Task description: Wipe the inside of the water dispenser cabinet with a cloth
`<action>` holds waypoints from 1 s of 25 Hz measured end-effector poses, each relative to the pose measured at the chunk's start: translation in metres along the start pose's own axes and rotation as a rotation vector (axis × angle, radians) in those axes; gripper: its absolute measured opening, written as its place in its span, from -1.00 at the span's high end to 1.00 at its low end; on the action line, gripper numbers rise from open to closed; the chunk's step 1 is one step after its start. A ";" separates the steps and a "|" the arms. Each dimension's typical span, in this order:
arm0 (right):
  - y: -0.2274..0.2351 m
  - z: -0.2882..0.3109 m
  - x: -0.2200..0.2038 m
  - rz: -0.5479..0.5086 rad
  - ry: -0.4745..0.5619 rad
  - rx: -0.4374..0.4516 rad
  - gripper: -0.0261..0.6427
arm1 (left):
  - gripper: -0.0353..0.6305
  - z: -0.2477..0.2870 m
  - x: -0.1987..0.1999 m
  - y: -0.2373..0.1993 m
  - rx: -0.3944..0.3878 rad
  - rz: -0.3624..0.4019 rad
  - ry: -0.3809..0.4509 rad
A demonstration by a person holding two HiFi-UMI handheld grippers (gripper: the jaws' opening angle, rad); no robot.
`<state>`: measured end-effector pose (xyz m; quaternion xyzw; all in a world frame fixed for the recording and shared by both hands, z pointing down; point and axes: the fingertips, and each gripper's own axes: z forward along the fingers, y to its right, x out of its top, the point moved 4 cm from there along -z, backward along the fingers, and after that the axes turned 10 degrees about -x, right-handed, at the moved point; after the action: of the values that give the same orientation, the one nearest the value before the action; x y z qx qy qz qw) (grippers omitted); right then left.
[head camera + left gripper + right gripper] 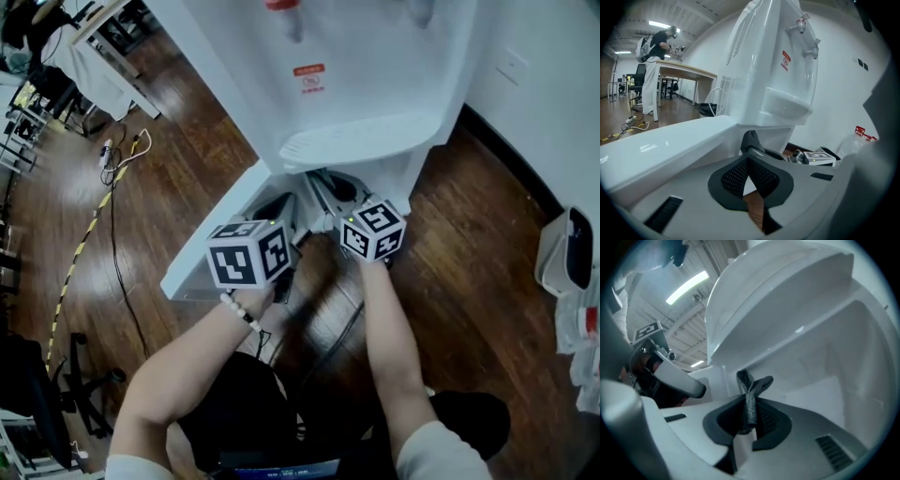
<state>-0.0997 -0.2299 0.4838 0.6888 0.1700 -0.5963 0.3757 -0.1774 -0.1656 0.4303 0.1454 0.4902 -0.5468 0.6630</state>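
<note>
The left hand-held gripper [749, 159] is hovering beside the open door [670, 145], jaws pressed together on nothing. The right hand-held gripper [749, 417] is clamping a dark cloth [751, 389] that is sticking up at the cabinet [825, 357] opening.

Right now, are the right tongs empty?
No, the right tongs are shut on a grey cloth, which sticks up from between the jaws.
</note>
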 end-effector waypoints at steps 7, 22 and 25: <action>-0.013 0.021 0.007 -0.259 -0.030 0.011 0.82 | 0.90 0.003 -0.007 0.004 0.002 0.028 -0.038; 0.042 0.031 -0.094 0.036 -0.308 -0.019 0.82 | 0.90 0.021 -0.022 -0.002 -0.005 0.014 -0.108; 0.046 0.035 -0.127 0.032 -0.423 -0.041 0.82 | 0.90 0.025 -0.022 -0.001 -0.008 0.009 -0.108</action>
<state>-0.1224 -0.2585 0.6182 0.5431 0.0886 -0.7179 0.4264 -0.1641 -0.1709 0.4605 0.1149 0.4552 -0.5490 0.6915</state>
